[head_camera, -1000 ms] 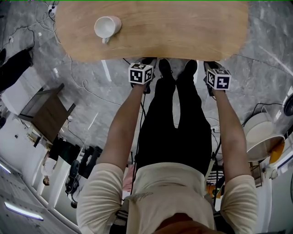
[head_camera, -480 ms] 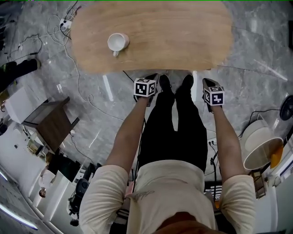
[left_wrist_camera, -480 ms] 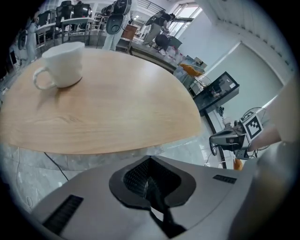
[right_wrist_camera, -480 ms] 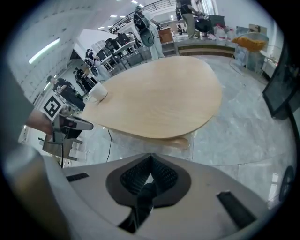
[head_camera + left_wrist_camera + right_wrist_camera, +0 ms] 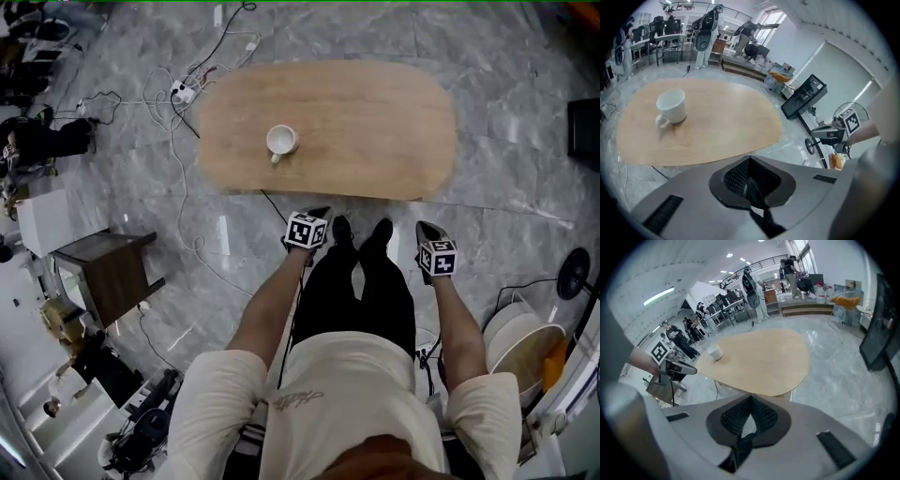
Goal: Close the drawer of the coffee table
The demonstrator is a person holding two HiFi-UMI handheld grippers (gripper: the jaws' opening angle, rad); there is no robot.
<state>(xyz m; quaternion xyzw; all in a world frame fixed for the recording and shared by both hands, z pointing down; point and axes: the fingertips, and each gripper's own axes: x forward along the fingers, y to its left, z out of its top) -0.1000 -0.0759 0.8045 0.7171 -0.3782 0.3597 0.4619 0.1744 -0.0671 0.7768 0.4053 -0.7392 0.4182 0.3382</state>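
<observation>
The oval wooden coffee table (image 5: 375, 122) stands on the marble floor ahead of me, with a white cup (image 5: 280, 141) on its left half. No drawer shows in any view. My left gripper (image 5: 316, 212) and right gripper (image 5: 423, 226) hang short of the table's near edge, apart from it, on either side of the person's legs. Both are shut with nothing between the jaws. The left gripper view holds the table top (image 5: 717, 126) and the cup (image 5: 671, 107) beyond the left gripper (image 5: 750, 187). The right gripper view shows the table (image 5: 759, 359) beyond the right gripper (image 5: 745, 427).
A power strip with cables (image 5: 183, 91) lies on the floor left of the table. A small dark side table (image 5: 108, 272) stands at the left. Round white tubs (image 5: 525, 342) and a fan (image 5: 574, 272) sit at the right, with a black screen (image 5: 583, 122) beyond.
The table has drawn away and now looks smaller and farther off. Both grippers have come back from its near edge and stay shut.
</observation>
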